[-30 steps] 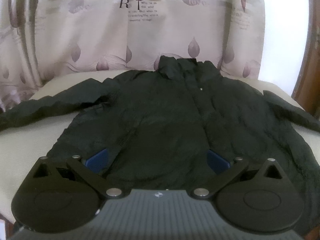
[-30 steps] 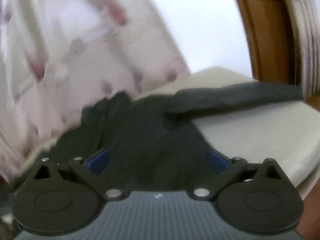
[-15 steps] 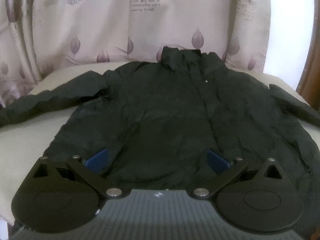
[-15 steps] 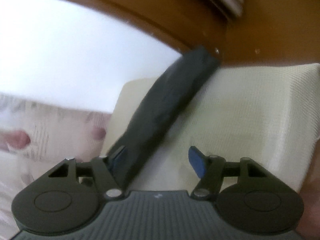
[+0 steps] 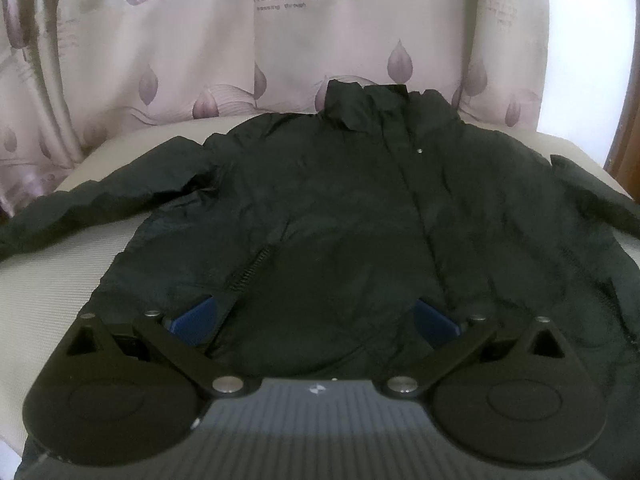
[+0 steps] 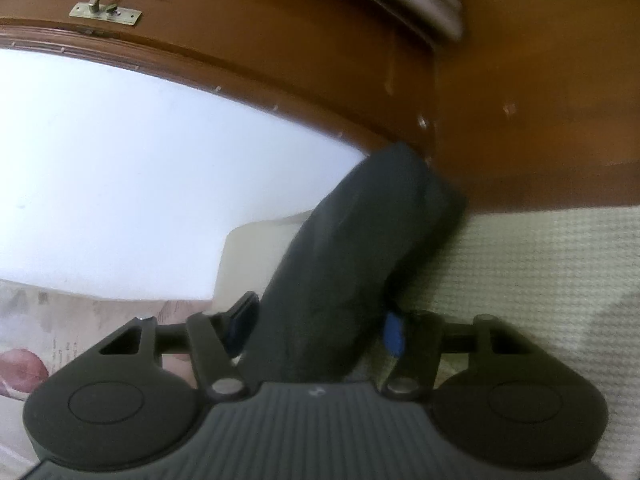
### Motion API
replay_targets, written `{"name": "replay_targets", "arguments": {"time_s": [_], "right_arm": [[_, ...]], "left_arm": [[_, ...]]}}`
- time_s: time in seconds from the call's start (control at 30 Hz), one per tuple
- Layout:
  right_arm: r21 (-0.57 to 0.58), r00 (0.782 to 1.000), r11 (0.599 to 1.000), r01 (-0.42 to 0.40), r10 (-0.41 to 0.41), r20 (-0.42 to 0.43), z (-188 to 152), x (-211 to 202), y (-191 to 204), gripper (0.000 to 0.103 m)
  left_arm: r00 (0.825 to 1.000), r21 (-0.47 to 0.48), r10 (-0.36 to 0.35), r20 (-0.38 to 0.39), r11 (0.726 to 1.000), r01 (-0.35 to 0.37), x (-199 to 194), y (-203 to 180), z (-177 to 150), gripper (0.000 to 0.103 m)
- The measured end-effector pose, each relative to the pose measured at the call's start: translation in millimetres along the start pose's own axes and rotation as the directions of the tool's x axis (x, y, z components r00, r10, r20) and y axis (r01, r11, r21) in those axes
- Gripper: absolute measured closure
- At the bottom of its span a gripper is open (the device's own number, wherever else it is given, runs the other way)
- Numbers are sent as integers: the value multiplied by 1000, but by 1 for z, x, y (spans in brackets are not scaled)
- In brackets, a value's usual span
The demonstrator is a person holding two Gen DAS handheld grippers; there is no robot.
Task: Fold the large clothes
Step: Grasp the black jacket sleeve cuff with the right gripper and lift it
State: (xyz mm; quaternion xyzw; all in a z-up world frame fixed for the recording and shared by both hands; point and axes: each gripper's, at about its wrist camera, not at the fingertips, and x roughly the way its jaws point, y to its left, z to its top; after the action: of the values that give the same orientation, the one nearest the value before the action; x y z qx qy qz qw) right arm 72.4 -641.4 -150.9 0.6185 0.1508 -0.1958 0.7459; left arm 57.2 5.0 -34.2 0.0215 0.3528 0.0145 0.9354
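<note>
A black jacket [image 5: 340, 208] lies spread front-up on a cream bed, collar at the far side, both sleeves stretched out sideways. My left gripper [image 5: 316, 316] is open and hovers over the jacket's lower hem, holding nothing. In the right wrist view one black sleeve [image 6: 360, 240] runs from between the fingers out to its cuff near the wooden frame. My right gripper [image 6: 318, 328] has its blue pads closed in against the sleeve on both sides.
A leaf-patterned curtain [image 5: 160, 40] hangs behind the bed. The cream waffle-weave bedcover [image 6: 540, 264] lies under the sleeve. A brown wooden window frame [image 6: 280, 40] with a brass latch [image 6: 104, 10] stands close behind the sleeve's cuff.
My right gripper swung from the jacket body to the right sleeve, and its fingers have closed in on the sleeve. The left gripper barely moved, staying open over the hem.
</note>
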Motion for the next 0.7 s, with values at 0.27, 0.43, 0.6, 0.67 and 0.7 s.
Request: {"name": "replay_targets", "arguments": {"time_s": [0.27, 0.43, 0.6, 0.67, 0.7], "right_arm": [[-108, 992, 986, 124, -127, -16, 2, 13, 13, 96], [-275, 999, 961, -7, 20, 43, -26, -1, 77, 98], [-345, 932, 866, -361, 350, -95, -96, -15, 183, 98], [-363, 874, 796, -485, 454, -171, -135, -15, 226, 98], [-356, 842, 763, -539, 495, -214, -155, -13, 245, 98]], "left_arm": [[1000, -5, 5, -13, 1000, -5, 6, 7, -1, 0], [1000, -33, 6, -9, 999, -7, 2, 24, 0, 0], [1000, -68, 1, 14, 998, -1, -9, 42, 3, 0], [1000, -81, -1, 29, 997, 4, -15, 49, 3, 0], [999, -83, -3, 33, 997, 6, -17, 52, 3, 0]]}}
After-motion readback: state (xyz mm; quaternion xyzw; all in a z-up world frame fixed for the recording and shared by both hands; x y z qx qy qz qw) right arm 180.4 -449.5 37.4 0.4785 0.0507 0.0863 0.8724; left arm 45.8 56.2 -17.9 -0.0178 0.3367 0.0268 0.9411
